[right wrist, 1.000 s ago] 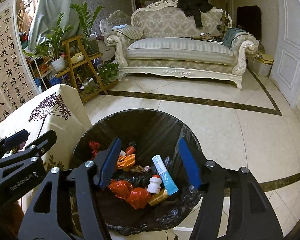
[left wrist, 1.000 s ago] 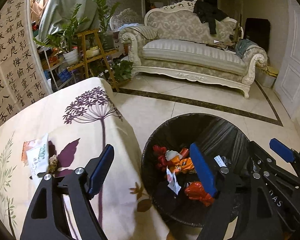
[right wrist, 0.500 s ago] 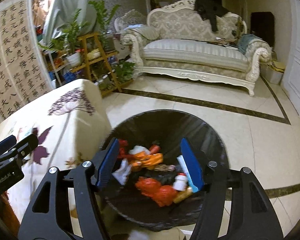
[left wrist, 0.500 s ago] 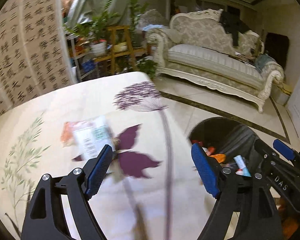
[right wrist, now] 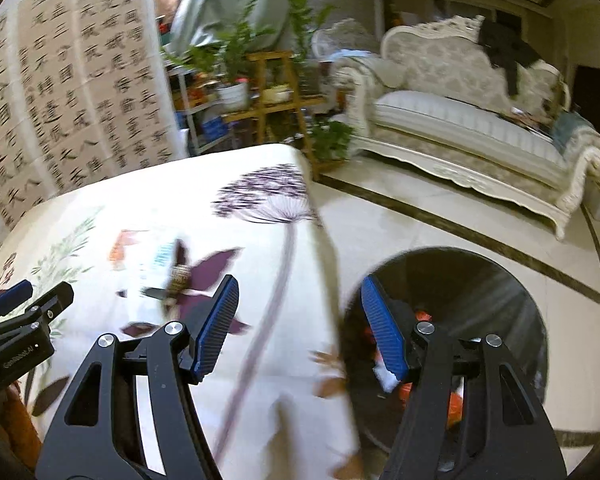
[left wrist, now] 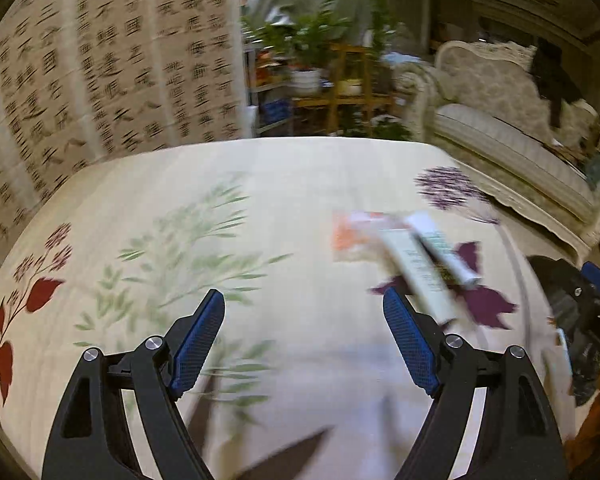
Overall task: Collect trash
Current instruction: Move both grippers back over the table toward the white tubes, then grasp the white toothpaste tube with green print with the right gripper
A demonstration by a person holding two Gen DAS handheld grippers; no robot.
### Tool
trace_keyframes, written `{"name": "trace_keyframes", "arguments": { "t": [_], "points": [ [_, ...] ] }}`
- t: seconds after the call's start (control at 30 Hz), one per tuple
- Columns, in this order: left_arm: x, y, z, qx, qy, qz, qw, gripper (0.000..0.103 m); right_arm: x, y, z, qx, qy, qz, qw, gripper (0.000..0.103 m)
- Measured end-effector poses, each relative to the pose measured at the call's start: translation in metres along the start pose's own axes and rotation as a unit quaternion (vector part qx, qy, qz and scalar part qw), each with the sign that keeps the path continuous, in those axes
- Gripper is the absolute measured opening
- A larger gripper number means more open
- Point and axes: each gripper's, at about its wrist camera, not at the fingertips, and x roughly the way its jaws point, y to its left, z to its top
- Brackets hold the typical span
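Jaws of both grippers wide open, empty; left gripper (left wrist: 304,334) nearer the wrapper (left wrist: 416,264) on table (left wrist: 260,184), ahead-right, long axis running diagonally away-left.

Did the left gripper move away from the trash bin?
Yes. The left gripper swung left: a second ago the trash bin sat between its fingers; now the bin is at the right edge, and the tablecloth fills the view.
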Motion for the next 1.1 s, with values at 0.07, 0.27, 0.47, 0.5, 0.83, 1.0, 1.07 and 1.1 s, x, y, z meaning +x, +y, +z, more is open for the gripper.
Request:
{"name": "trace_keyframes", "arguments": {
  "t": [0.07,0.27,0.47,0.5,0.83,1.0,1.07,1.1],
  "points": [
    [0.001,0.016,0.000,-0.013,0.002,0.010,0.9999,0.079,0.005,0.018,0.006,-0.015,0.003,0.014,1.000,0.062],
    [0.003,0.056,-0.002,-0.044,0.004,0.030,0.9986,0.079,0.021,0.058,0.016,-0.055,0.006,0.032,0.998,0.060],
    [0.009,0.080,-0.002,-0.068,0.009,0.037,0.9969,0.079,0.041,0.081,0.019,-0.083,0.026,0.038,0.995,0.047],
    [0.011,0.082,-0.002,-0.070,0.011,0.036,0.9968,0.079,0.044,0.085,0.019,-0.088,0.030,0.038,0.995,0.044],
    [0.020,0.080,-0.001,-0.068,0.020,0.016,0.9974,0.079,0.062,0.095,0.019,-0.109,0.057,0.035,0.992,0.033],
    [0.022,0.074,0.000,-0.066,0.022,0.006,0.9975,0.079,0.067,0.096,0.017,-0.113,0.067,0.036,0.991,0.024],
    [0.022,0.071,0.001,-0.066,0.022,0.004,0.9976,0.079,0.067,0.095,0.016,-0.111,0.068,0.037,0.991,0.019],
    [0.023,0.070,0.001,-0.065,0.023,0.003,0.9976,0.079,0.067,0.095,0.016,-0.110,0.066,0.037,0.991,0.019]
  ]
}}
